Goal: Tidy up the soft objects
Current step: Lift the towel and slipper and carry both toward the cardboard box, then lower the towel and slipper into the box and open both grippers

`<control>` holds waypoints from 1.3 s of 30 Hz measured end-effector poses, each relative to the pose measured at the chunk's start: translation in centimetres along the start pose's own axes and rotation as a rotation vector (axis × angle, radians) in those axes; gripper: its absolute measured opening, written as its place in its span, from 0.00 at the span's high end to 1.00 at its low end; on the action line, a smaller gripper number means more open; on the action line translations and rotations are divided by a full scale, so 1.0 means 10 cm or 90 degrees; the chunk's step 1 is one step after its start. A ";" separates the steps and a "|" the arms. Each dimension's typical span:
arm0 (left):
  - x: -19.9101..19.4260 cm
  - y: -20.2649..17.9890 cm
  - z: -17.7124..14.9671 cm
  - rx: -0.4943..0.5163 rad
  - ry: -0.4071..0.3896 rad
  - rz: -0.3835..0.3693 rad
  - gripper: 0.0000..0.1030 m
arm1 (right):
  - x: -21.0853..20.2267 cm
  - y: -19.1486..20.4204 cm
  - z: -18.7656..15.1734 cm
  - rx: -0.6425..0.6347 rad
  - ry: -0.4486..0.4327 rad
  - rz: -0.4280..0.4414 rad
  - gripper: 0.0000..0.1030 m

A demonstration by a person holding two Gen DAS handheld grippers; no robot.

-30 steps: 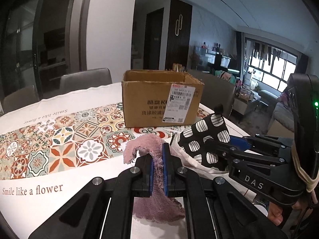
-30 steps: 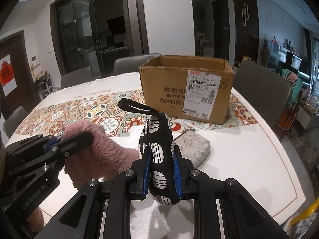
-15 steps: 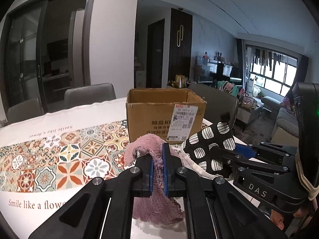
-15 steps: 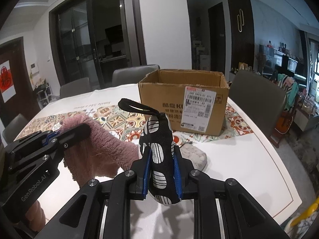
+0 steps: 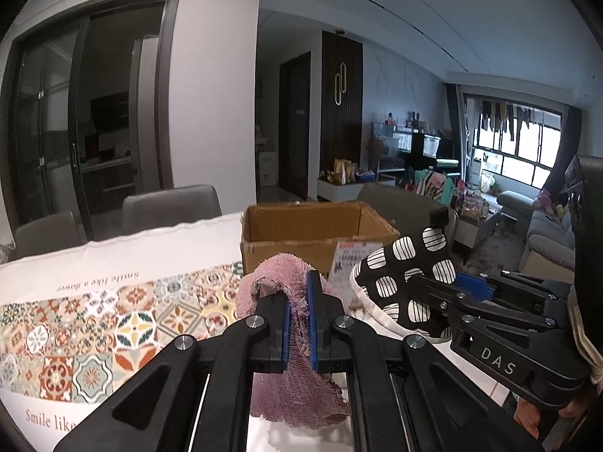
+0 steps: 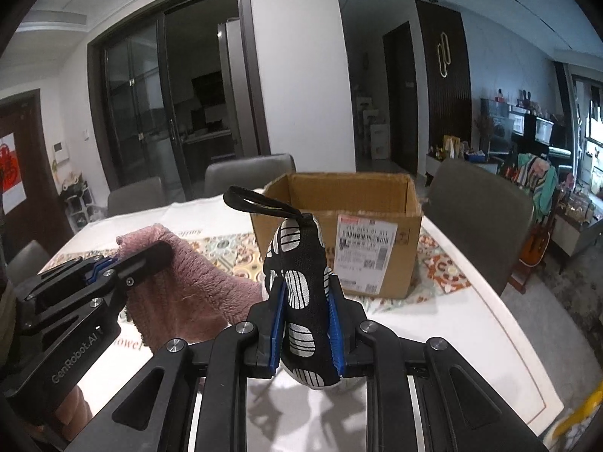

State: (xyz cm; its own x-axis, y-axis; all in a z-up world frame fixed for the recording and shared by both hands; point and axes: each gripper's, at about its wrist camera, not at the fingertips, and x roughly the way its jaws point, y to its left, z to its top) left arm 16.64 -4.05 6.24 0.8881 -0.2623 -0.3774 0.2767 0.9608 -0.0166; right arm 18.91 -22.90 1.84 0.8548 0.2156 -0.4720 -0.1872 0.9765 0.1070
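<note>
Both wrist cams: close behind own fingers, facing forward, slightly down across surface (image 5: pixel 124 252). Shared field: cardboard box (image 5: pixel 301 233) (image 6: pixel 339 203), chairs, glass doors; each sees other's fingers.

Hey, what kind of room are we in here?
Most likely a home's open dining and living area: a dining table with a tiled-pattern cloth, grey dining chairs around it, and a sofa near the window.
</note>
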 end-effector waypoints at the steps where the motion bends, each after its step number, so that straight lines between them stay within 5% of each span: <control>1: 0.01 0.00 0.03 0.001 -0.005 0.001 0.91 | 0.00 0.00 0.02 -0.001 -0.005 0.000 0.78; 25: 0.34 -0.02 0.75 0.052 -0.097 0.030 0.91 | 0.22 -0.14 0.63 0.002 -0.073 -0.022 0.78; 39: 0.89 -0.01 1.08 0.054 -0.092 0.025 0.91 | 0.52 -0.32 0.92 -0.011 -0.090 -0.048 0.78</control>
State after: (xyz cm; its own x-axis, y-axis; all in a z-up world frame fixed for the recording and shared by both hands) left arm 28.45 -7.43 12.92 0.9410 -0.2401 -0.2384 0.2646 0.9614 0.0761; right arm 28.42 -24.96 7.03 0.9261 0.1408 -0.3501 -0.1275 0.9900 0.0607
